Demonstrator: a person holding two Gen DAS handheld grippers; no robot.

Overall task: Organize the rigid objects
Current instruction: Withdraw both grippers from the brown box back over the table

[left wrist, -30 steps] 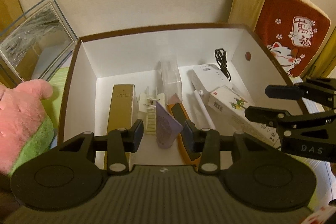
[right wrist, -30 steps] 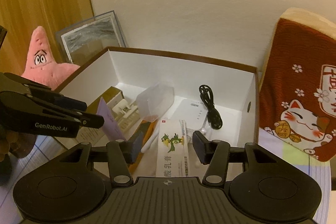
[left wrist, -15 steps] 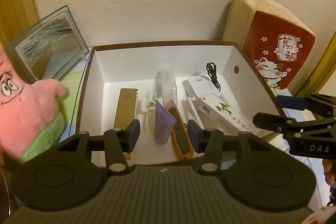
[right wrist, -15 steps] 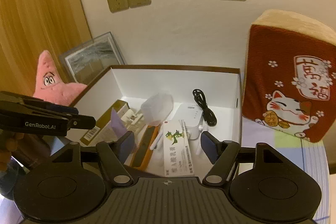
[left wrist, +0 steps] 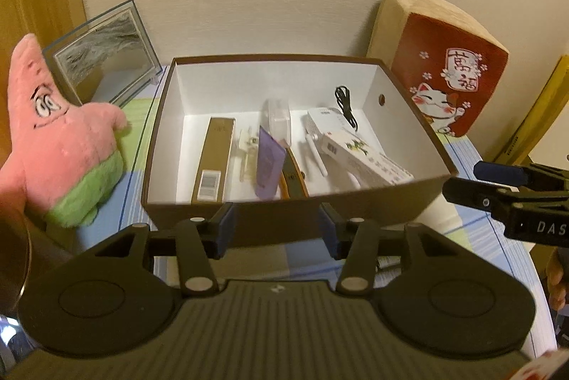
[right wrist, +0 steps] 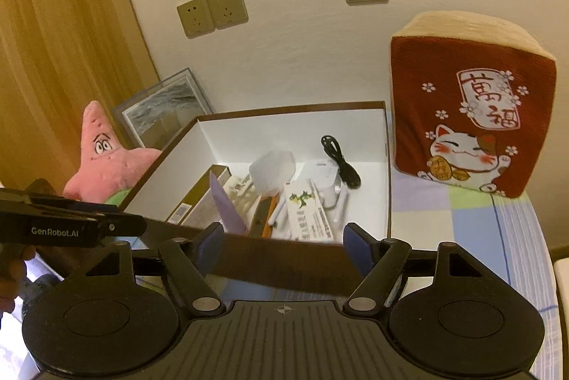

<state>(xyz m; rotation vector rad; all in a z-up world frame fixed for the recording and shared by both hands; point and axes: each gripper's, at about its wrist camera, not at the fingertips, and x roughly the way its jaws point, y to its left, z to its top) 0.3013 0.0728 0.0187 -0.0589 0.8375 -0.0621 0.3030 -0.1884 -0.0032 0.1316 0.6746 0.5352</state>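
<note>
Basically both grippers are clear of the box (left wrist: 295, 220) and empty — this reads as the gap between two placements, or the wrap-up. Left gripper (left wrist: 275, 230): jaws part-open, nothing between the pads, only the box's brown near wall showing through the gap. Right gripper (right wrist: 282, 246): jaws have just been opening, now stand wide, also nothing between them.

Task items all sit inside the white-lined box, on its floor:
- gold carton (left wrist: 215, 159) along the left side
- purple tube (left wrist: 268, 163) leaning near the middle, with a small cream item just left of it that I can't identify
- orange-and-black tool (left wrist: 293, 175) just right of the tube
- clear plastic case (left wrist: 279, 118) behind them
- white router (left wrist: 325, 123) with antennas, black cable (left wrist: 345, 106) behind it
- medicine box (left wrist: 366, 157) lying tilted across the router, its near end propped against the front wall

Pink star plush (left wrist: 60, 145), glass picture frame (left wrist: 103, 59) and cat cushion (left wrist: 448, 84) stand outside the box; they look like fixtures, not task items.

Next move, my read: if anything rigid remains it's out of frame, so find it first. Otherwise the tilted medicine box is the loose end — a wide grip across its narrow faces, lift off the router, lay flat. Risk: nudging the antennas or the leaning tube.
</note>
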